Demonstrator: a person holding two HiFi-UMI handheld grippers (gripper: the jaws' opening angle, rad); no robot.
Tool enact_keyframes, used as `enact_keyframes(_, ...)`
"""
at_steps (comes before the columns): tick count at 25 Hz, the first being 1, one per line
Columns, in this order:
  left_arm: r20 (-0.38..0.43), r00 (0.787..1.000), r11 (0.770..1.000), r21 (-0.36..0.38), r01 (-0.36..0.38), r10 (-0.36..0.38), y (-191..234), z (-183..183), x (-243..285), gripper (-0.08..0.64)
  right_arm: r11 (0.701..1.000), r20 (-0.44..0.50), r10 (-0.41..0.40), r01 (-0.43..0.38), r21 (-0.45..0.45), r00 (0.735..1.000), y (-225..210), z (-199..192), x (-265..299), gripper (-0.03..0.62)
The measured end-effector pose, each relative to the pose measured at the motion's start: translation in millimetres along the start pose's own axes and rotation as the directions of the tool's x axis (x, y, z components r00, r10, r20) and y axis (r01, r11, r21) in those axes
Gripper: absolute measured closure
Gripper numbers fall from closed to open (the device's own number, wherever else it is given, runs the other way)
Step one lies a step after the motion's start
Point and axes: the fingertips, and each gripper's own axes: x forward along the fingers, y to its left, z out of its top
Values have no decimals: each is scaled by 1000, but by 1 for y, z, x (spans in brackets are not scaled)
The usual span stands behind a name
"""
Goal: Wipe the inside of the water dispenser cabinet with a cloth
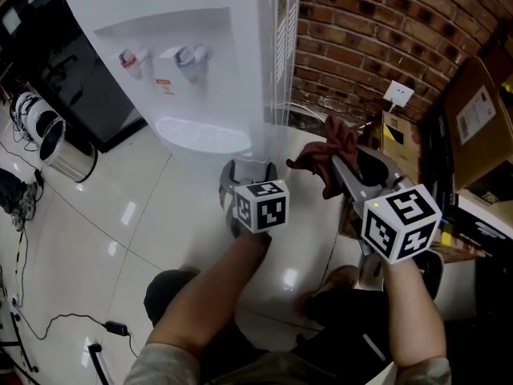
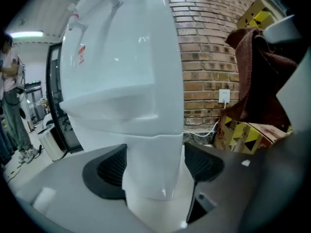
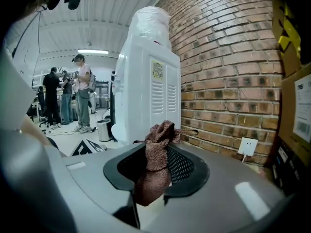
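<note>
The white water dispenser [image 1: 184, 70] stands against the brick wall, taps and drip tray facing me. My left gripper [image 1: 248, 172] is low in front of its base. In the left gripper view, the left gripper [image 2: 155, 165] has its jaws wide open, and the lower front of the dispenser [image 2: 121, 81] shows in the gap; I cannot see the pads pressing on it. My right gripper [image 1: 343, 167] is to the right, shut on a reddish-brown cloth [image 1: 327, 155]. The cloth [image 3: 156, 152] hangs bunched between the jaws of the right gripper [image 3: 155, 168]. It also shows in the left gripper view, cloth [image 2: 252, 76]. The dispenser's vented side [image 3: 163, 89] faces the right gripper.
A brick wall [image 1: 377, 30] with a white socket [image 1: 398, 94] is behind. Cardboard boxes [image 1: 473, 127] are stacked at the right. A metal bin [image 1: 68, 155] and a dark cabinet [image 1: 64, 70] stand left of the dispenser. Cables [image 1: 48, 323] lie on the glossy floor. People [image 3: 80, 93] stand far off.
</note>
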Motion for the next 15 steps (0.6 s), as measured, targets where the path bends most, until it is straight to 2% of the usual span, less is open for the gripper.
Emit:
enact_keyframes(3,-8,1000,1000,16,-12,12,2,-1,0,202,1000,-4,9,-10,-2,1000,1,-2,-1,461)
enact_keyframes(8,-18,1000,1000,21,14,-14,0,-1,-3,226,999,6,34,-34,-18,999,12,2,-5,460)
enact_keyframes(13,14,998,997,-52,55,-54,1,-10,-12,249,998,37,57,-56,-24,998,27,14,-13,460)
enact_keyframes(15,27,997,998,-5,66,-66,4,-8,-19,288,997,61,75,-74,-21,995,34,22,-16,460)
